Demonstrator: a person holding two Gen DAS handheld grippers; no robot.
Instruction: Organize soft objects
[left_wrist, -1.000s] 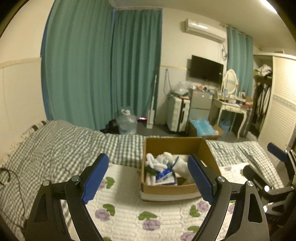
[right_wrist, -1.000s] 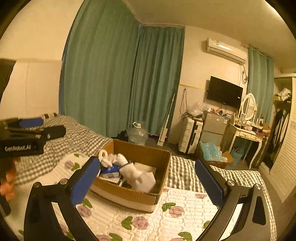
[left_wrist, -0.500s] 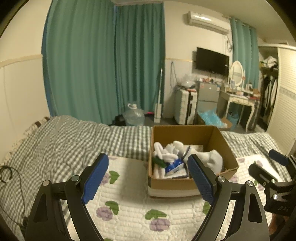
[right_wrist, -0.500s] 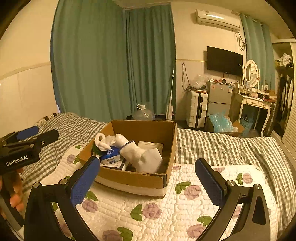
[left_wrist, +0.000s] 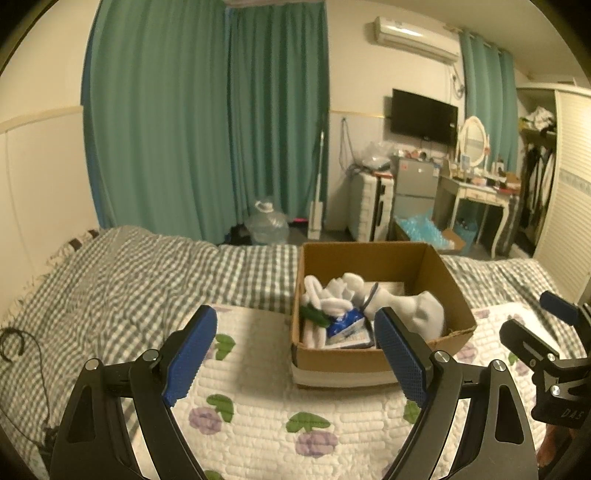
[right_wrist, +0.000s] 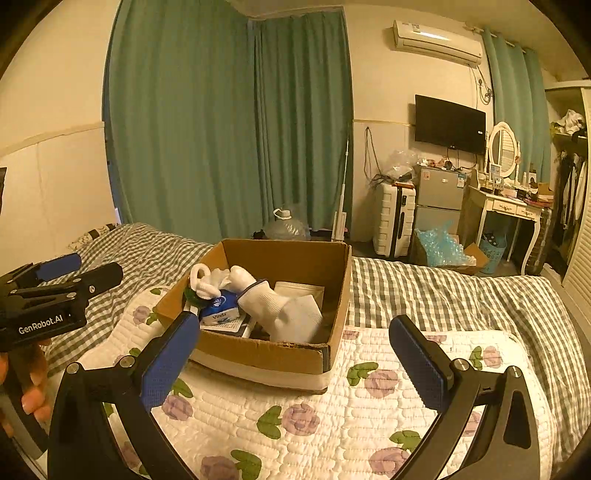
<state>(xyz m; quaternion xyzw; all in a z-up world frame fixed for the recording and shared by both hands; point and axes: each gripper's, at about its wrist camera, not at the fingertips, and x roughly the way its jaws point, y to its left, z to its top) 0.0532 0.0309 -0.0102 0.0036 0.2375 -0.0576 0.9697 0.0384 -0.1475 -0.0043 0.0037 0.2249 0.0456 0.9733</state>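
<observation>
An open cardboard box (left_wrist: 334, 357) (right_wrist: 284, 354) sits on the bed's floral quilt. Inside lie white socks and gloves (left_wrist: 402, 301) (right_wrist: 284, 306), a blue tissue pack (left_wrist: 345, 322) (right_wrist: 220, 309) and something dark green (left_wrist: 314, 314). My left gripper (left_wrist: 295, 334) hovers open, short of the box, nothing between its blue pads. The right gripper (right_wrist: 295, 349) is open too, empty, in front of the box's near wall. Each gripper shows at the edge of the other's view, the left one (right_wrist: 55, 291) held by a hand.
A grey checked blanket (left_wrist: 129, 280) covers the bed beyond the quilt (right_wrist: 332, 417). Past the bed stand green curtains, a water jug (left_wrist: 266, 227), a white suitcase (right_wrist: 393, 225), a small fridge and a dressing table (right_wrist: 509, 210). A black cable (left_wrist: 11, 343) lies at the left.
Both views have swung level and dropped a little, so the box now sits closer and more central. Both grippers stayed open and empty. Little differs over the last half second.
</observation>
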